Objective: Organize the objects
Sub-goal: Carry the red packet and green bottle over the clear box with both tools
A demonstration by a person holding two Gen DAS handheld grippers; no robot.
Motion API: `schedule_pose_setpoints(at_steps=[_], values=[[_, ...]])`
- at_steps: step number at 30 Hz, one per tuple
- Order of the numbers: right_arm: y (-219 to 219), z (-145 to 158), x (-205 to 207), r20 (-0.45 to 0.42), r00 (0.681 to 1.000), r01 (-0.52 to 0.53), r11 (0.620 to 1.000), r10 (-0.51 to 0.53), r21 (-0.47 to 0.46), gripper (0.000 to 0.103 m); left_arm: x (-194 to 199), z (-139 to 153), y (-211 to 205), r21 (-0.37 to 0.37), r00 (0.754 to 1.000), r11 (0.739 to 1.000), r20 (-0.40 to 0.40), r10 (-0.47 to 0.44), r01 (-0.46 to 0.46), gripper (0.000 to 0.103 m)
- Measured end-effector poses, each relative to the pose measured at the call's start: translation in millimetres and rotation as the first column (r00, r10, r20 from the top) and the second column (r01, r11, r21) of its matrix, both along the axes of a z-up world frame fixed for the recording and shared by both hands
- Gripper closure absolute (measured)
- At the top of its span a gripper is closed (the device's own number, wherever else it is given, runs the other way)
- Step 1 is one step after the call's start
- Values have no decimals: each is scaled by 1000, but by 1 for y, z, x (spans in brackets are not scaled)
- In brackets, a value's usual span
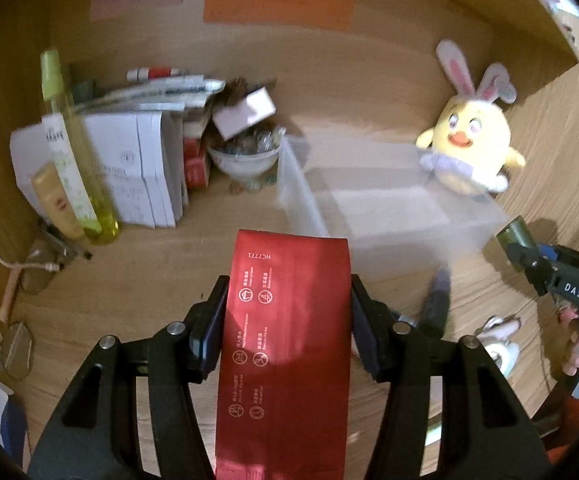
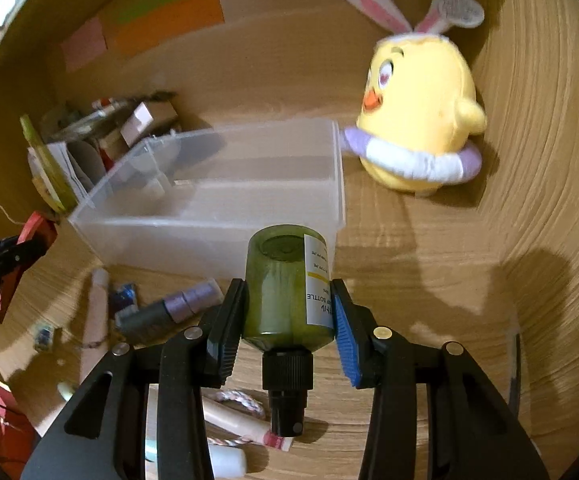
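My left gripper (image 1: 289, 308) is shut on a red box (image 1: 285, 344) with white print, held above the wooden desk just in front of a clear plastic bin (image 1: 381, 200). My right gripper (image 2: 287, 300) is shut on a green spray bottle (image 2: 289, 292), its base pointing forward and its black nozzle toward the camera, just before the bin's (image 2: 225, 200) near wall. The bin looks empty. The right gripper also shows at the right in the left wrist view (image 1: 529, 256), and the left gripper with the red box (image 2: 29, 236) at the left in the right wrist view.
A yellow chick plush (image 1: 469, 144) with bunny ears stands right of the bin. Papers (image 1: 129, 160), a yellow-green spray bottle (image 1: 73, 152), a bowl (image 1: 245, 160) and glasses (image 1: 17, 344) crowd the left. Tubes and a purple-capped stick (image 2: 169, 308) lie before the bin.
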State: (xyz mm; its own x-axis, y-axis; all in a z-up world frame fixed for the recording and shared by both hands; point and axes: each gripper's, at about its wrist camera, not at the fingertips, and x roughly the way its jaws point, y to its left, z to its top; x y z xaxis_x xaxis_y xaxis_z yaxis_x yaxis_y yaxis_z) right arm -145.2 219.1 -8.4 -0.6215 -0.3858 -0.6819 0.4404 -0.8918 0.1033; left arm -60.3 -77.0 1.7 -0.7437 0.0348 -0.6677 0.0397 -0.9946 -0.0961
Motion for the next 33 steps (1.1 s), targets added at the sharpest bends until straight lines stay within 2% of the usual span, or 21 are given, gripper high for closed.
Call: schedule_pose_setpoints(at_steps=[14,33], values=[[-4,40,-6,-105,994,-22,996,13,-86,65,-15,41,30,31,992,998,-117,-48,52,48],[-30,80,-41,-177,983,-63,993,45,-95,65,-64,70,47,64,985,995,-160,-59,70,48]])
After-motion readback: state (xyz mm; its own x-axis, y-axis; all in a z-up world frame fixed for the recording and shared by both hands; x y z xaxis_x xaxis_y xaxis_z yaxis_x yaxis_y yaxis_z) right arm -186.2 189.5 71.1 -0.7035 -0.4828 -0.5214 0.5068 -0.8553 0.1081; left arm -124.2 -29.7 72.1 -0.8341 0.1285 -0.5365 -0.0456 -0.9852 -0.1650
